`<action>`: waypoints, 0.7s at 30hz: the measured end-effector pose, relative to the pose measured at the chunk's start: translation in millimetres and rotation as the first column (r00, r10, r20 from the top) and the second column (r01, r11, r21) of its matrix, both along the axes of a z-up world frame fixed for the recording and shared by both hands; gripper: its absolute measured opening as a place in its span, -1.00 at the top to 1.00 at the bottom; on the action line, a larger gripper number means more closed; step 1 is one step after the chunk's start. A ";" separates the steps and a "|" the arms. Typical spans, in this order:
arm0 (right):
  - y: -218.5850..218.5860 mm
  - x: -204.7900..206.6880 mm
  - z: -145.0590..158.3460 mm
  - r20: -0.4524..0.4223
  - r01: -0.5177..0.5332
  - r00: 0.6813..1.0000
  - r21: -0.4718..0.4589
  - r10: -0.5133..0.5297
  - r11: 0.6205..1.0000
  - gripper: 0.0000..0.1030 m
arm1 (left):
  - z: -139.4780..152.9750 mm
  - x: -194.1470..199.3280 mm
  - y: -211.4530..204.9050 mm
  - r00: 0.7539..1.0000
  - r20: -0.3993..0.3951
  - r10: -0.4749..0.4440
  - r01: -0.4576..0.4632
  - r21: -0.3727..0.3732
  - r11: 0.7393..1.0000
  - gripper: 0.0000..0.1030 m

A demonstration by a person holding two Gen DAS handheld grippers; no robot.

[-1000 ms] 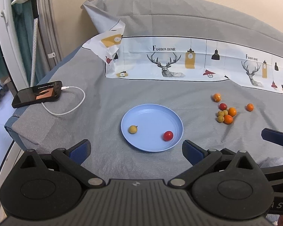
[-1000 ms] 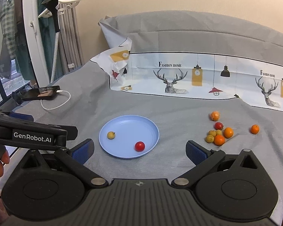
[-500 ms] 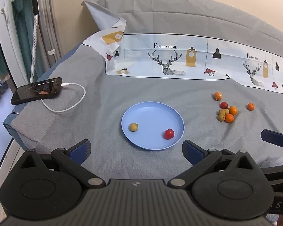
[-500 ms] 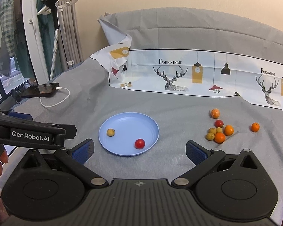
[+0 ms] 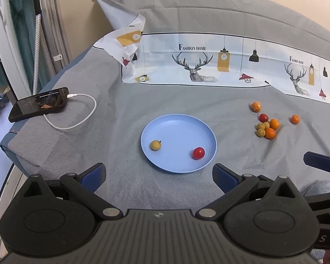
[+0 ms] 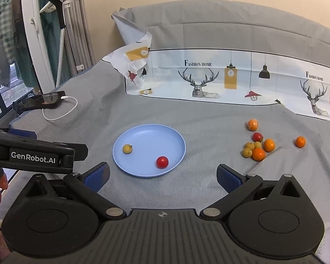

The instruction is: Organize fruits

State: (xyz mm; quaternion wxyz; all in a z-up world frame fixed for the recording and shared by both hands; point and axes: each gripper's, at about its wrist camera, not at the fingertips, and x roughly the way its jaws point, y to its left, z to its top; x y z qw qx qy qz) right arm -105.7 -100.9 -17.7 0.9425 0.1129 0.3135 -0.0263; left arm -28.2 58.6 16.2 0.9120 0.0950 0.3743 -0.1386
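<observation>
Grey bedcover (image 6: pixel 209 114) ahead: the loose fruit cluster (image 6: pixel 256 148) lies forward-right of my right gripper (image 6: pixel 162 177), nearer it than my left gripper (image 5: pixel 158 177); both gape empty.

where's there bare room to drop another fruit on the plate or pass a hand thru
The plate is bare across its middle and far half; only a yellow fruit at its left and a red tomato at its near right occupy it. Grey cloth lies bare between the plate and the fruit pile, and between the plate and the phone. The pile itself is crowded.
</observation>
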 end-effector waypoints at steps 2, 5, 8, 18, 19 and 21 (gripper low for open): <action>-0.5 2.3 -1.0 -0.005 0.001 1.000 0.005 -0.001 1.000 -0.99 | -2.0 1.9 -2.4 1.000 -0.004 -0.004 0.004 0.006 1.000 -0.99; -4.9 3.9 -4.9 -0.009 0.008 1.000 0.014 -0.007 1.000 -0.99 | -6.0 7.3 -8.9 1.000 -0.022 -0.010 0.010 0.020 1.000 -0.99; -13.0 6.9 -12.1 -0.023 0.033 0.999 0.028 -0.032 0.999 -0.99 | -11.1 16.8 -18.2 0.999 -0.052 -0.012 0.013 0.030 0.999 -0.99; -101.6 15.6 -40.5 -0.010 0.294 0.956 -0.003 -0.294 0.956 -0.99 | -42.3 65.9 -108.1 0.985 -0.128 -0.113 0.122 0.066 0.990 -0.99; -113.8 21.1 -46.9 -0.002 0.314 0.949 -0.024 -0.314 0.949 -0.99 | -47.0 72.1 -119.6 0.983 -0.142 -0.120 0.130 0.067 0.989 -0.99; -135.8 35.7 -61.5 0.012 0.331 0.944 -0.058 -0.331 0.942 -0.99 | -56.1 85.2 -141.4 0.979 -0.159 -0.131 0.144 0.071 0.987 -0.99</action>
